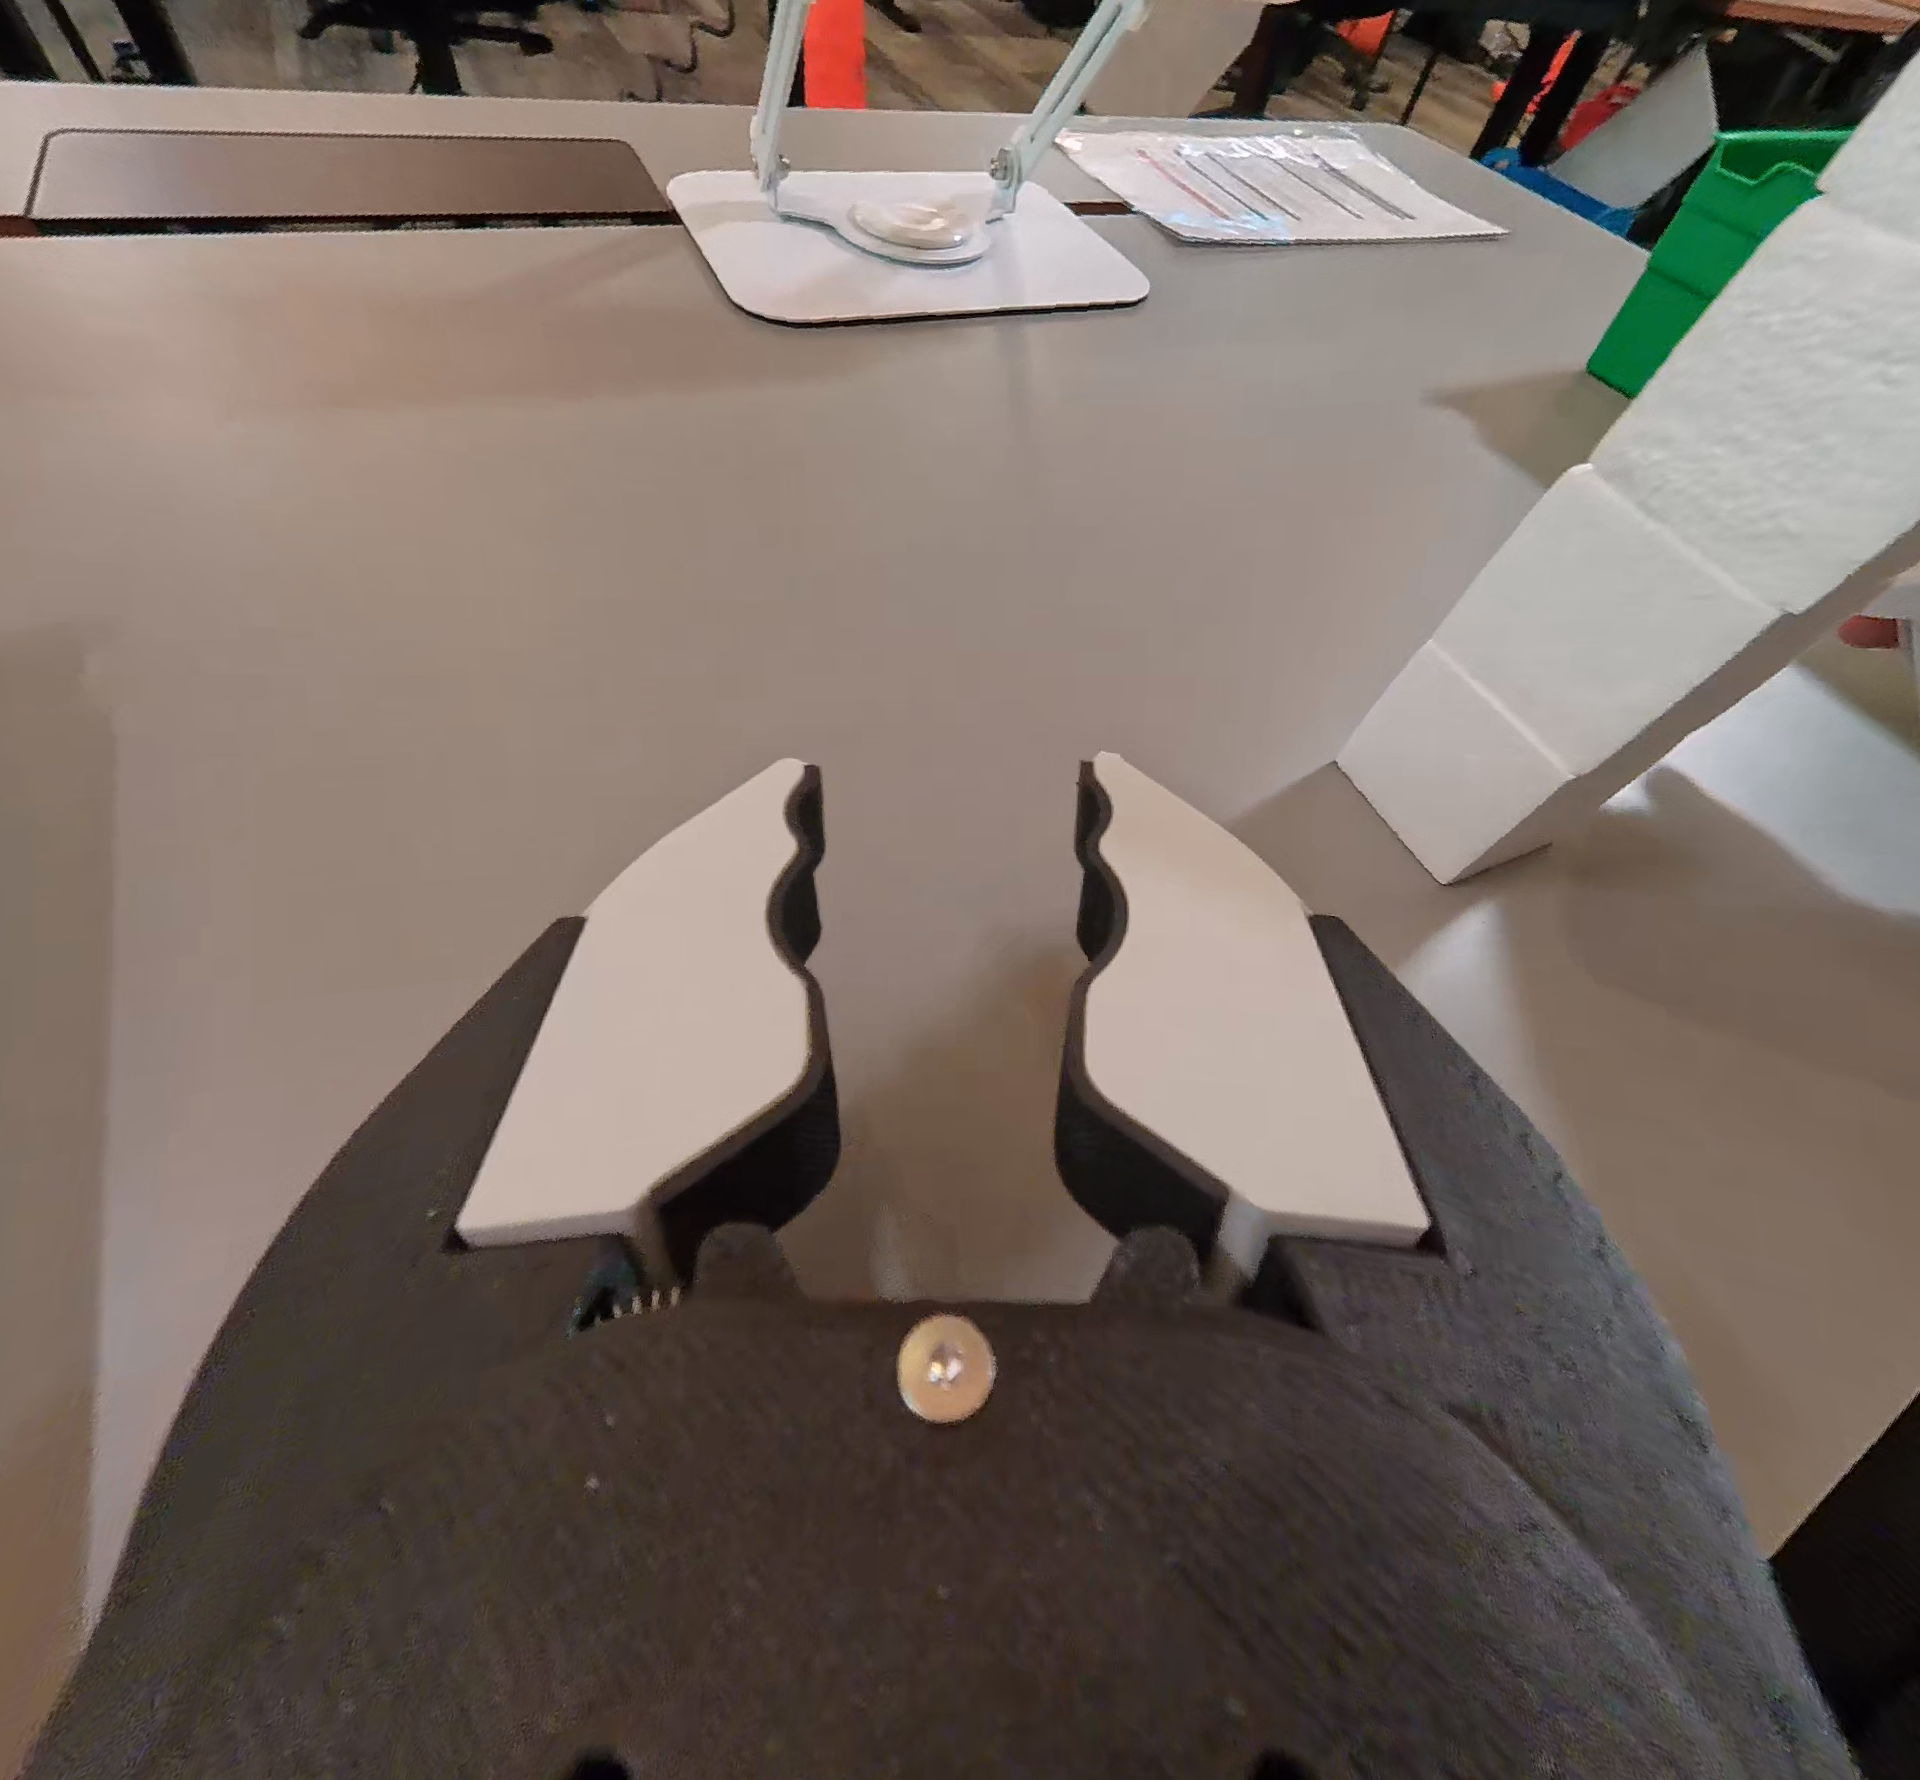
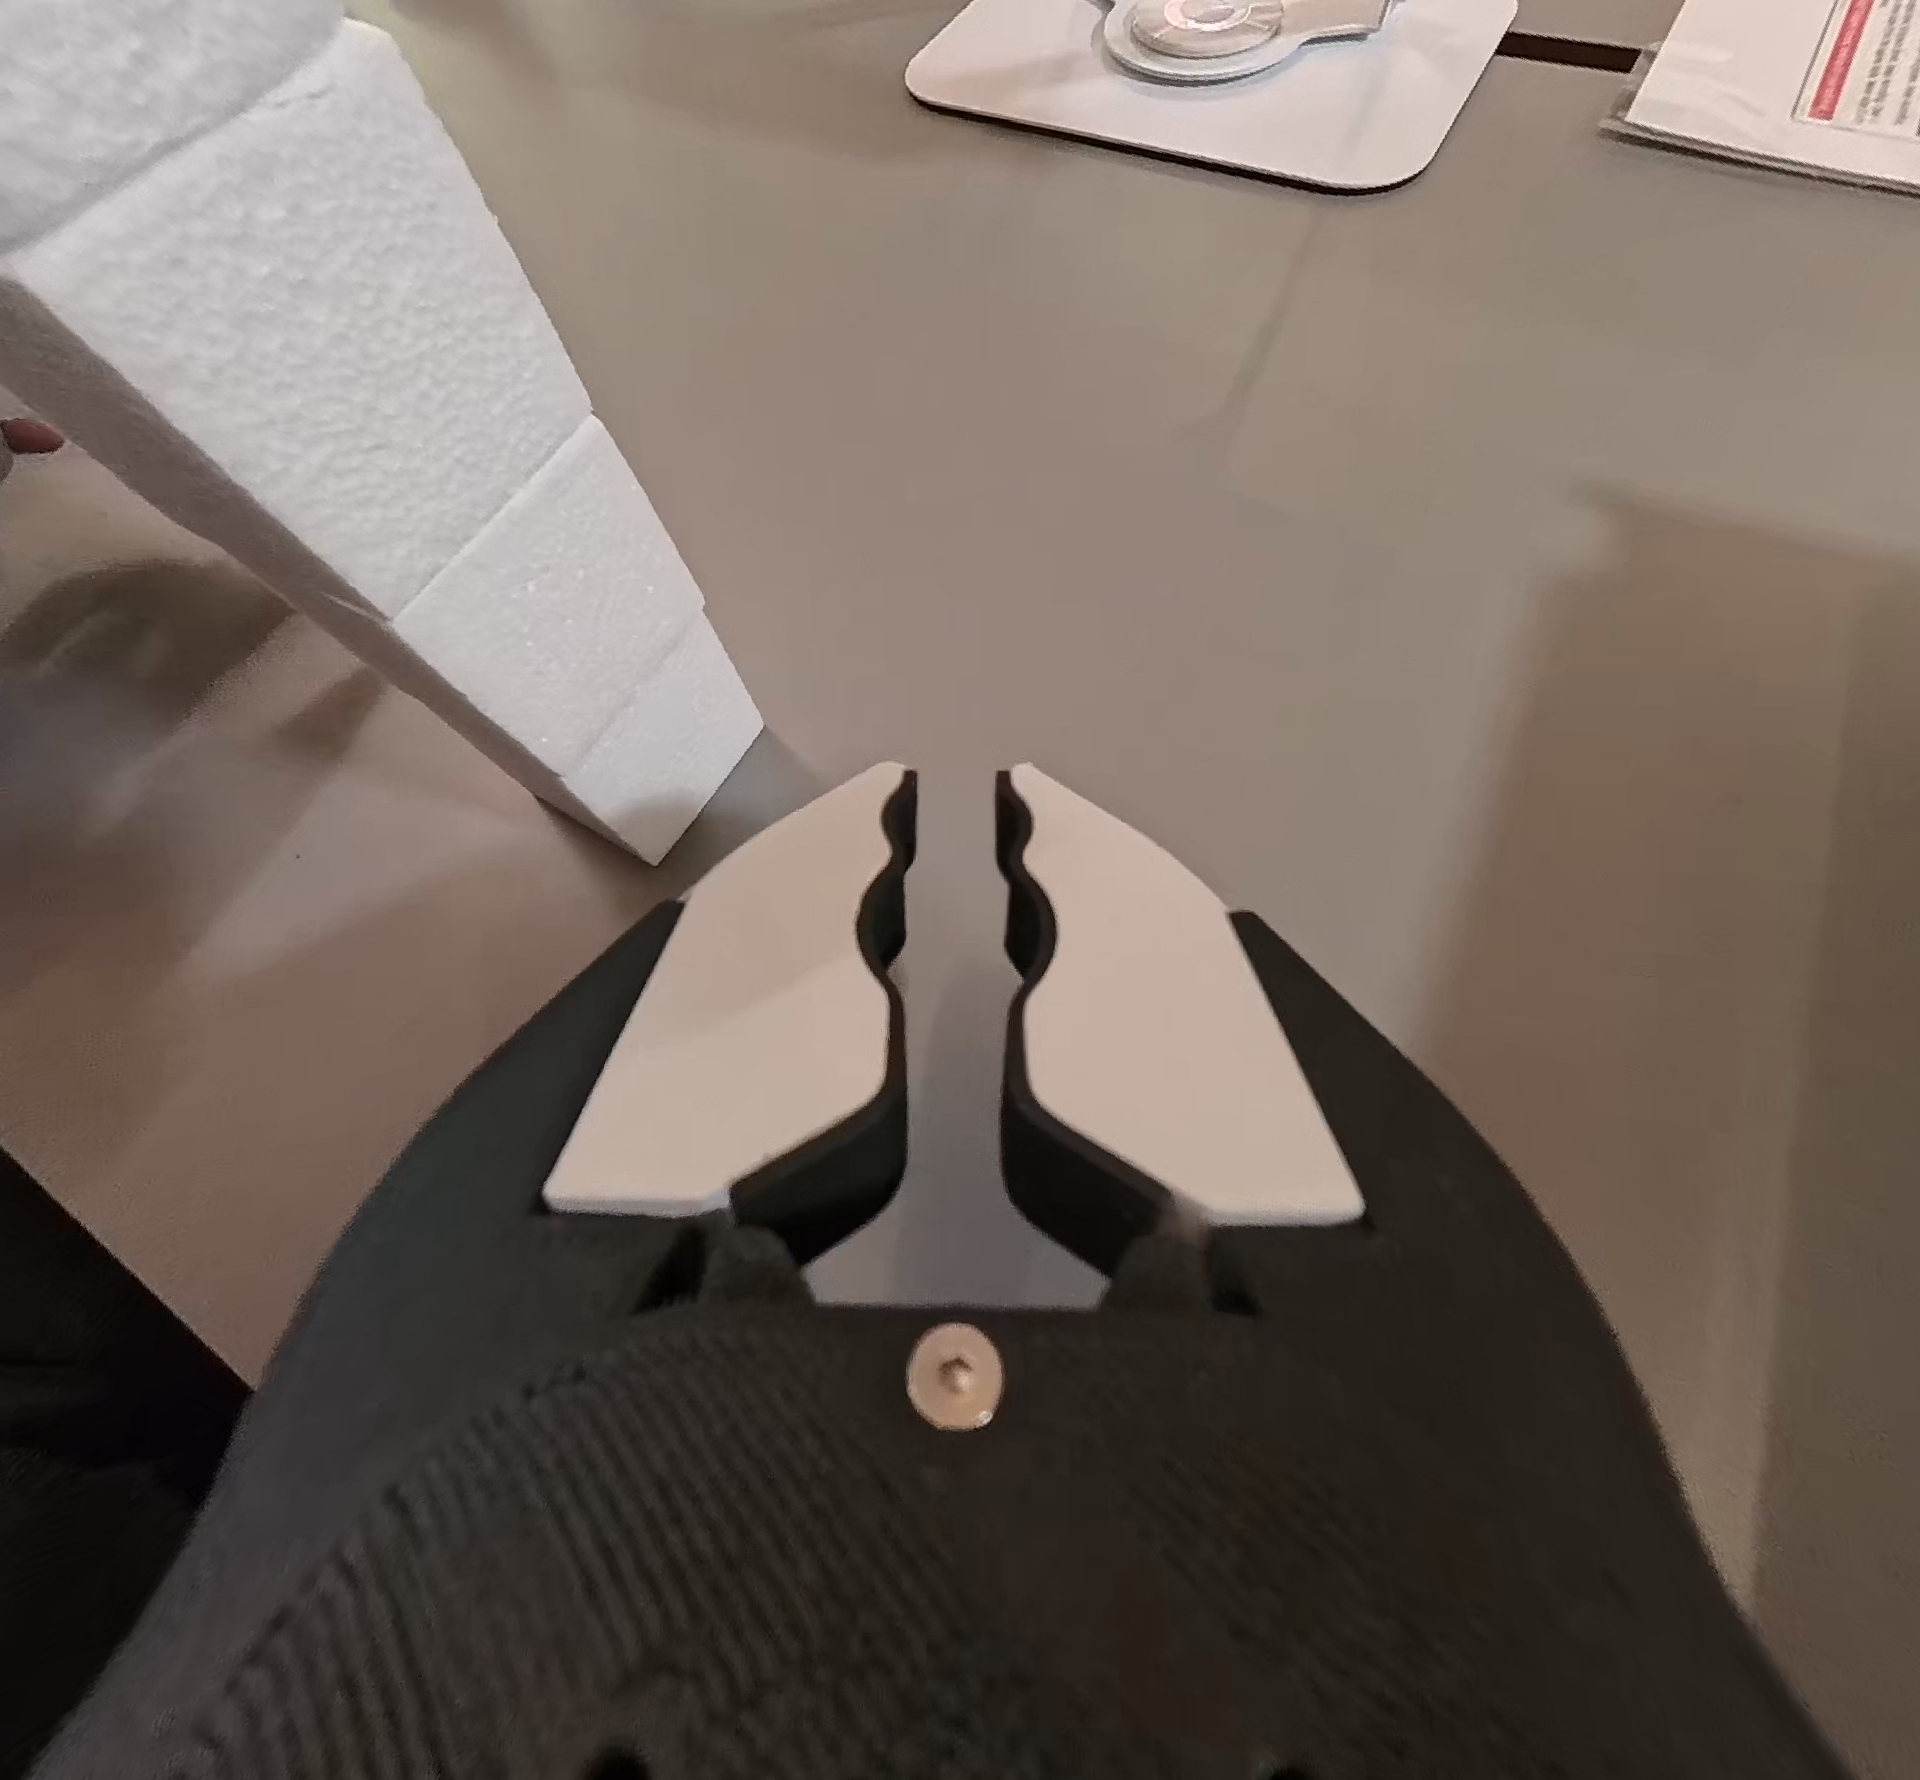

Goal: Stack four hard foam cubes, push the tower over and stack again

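Over the grey table we hold both tools above bare surface. Between them a big white foam block leans with its lower corner on the tabletop. Farther back stands a white stand beside a bagged sheet. Our left gripper is spread wide and empty; our right gripper, just beside the foam's corner, shows a narrow gap, gripping nothing.
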A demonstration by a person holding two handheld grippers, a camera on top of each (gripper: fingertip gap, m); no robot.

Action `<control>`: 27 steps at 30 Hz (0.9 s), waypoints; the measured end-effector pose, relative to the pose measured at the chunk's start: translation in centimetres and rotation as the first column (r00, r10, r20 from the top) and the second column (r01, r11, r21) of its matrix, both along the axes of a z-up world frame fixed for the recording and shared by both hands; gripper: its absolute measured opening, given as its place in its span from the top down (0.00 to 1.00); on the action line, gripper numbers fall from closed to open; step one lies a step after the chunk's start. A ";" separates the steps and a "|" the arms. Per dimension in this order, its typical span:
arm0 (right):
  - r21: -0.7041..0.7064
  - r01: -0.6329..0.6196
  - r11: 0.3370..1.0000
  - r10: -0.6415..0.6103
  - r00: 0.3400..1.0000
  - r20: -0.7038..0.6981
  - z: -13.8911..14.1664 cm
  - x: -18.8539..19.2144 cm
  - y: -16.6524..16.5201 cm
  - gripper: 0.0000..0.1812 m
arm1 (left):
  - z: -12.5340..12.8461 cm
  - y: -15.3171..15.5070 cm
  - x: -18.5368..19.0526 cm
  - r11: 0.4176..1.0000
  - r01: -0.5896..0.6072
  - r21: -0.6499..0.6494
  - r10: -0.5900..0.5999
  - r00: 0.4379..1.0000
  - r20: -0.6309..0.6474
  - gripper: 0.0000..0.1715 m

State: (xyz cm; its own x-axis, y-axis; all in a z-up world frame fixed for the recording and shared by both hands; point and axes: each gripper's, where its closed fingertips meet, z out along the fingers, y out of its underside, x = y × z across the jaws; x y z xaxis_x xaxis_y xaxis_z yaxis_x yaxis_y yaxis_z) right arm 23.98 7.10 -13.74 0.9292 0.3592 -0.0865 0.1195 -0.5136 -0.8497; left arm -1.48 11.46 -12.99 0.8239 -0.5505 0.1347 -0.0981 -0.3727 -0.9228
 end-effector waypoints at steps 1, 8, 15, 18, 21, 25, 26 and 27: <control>-0.002 0.008 1.000 -0.008 1.000 0.000 0.0 0.1 0.1 0.89 | 0.0 0.1 -0.1 1.000 -0.007 -0.002 0.007 1.000 -0.001 0.71; -0.128 0.142 0.982 -0.130 0.987 0.095 -2.0 1.6 -0.3 0.81 | 0.1 0.1 -0.2 1.000 -0.023 0.011 0.023 1.000 -0.002 0.75; -0.320 0.045 0.946 -0.028 0.998 0.055 -1.6 -0.1 -1.6 1.00 | 0.7 -0.2 -0.2 0.998 -0.019 0.060 0.019 1.000 -0.008 0.77; -0.412 0.070 0.908 -0.027 0.994 0.109 -1.4 0.3 -1.6 1.00 | 1.1 0.0 -0.4 0.994 -0.025 0.104 0.028 0.999 -0.028 0.78; -0.522 0.103 0.847 -0.116 0.993 0.007 -1.0 -0.4 -1.2 1.00 | 1.7 0.7 -1.4 0.988 -0.069 0.138 0.072 0.997 -0.013 0.80; -0.571 0.225 0.789 -0.229 0.971 0.066 -1.6 -1.1 0.0 1.00 | 3.1 1.6 -3.7 0.968 -0.178 0.174 0.172 0.984 0.051 0.80; -0.591 0.200 0.781 -0.209 0.976 0.055 -1.6 -2.5 0.2 1.00 | 4.5 1.8 -5.1 0.938 -0.263 0.225 0.247 0.964 0.099 0.80; -0.608 0.138 0.782 -0.184 0.983 -0.014 -0.8 -4.8 0.5 1.00 | 6.5 1.7 -6.6 0.891 -0.350 0.289 0.312 0.935 0.169 0.81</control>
State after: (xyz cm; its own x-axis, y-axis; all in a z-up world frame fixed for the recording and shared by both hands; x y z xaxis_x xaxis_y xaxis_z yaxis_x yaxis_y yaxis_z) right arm 19.19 7.59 -14.54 0.9522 0.0583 -0.2999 -0.0577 -0.9296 -0.3640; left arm -8.10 13.15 -6.50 0.9548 -0.2774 0.1069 0.0942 -0.0589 -0.9938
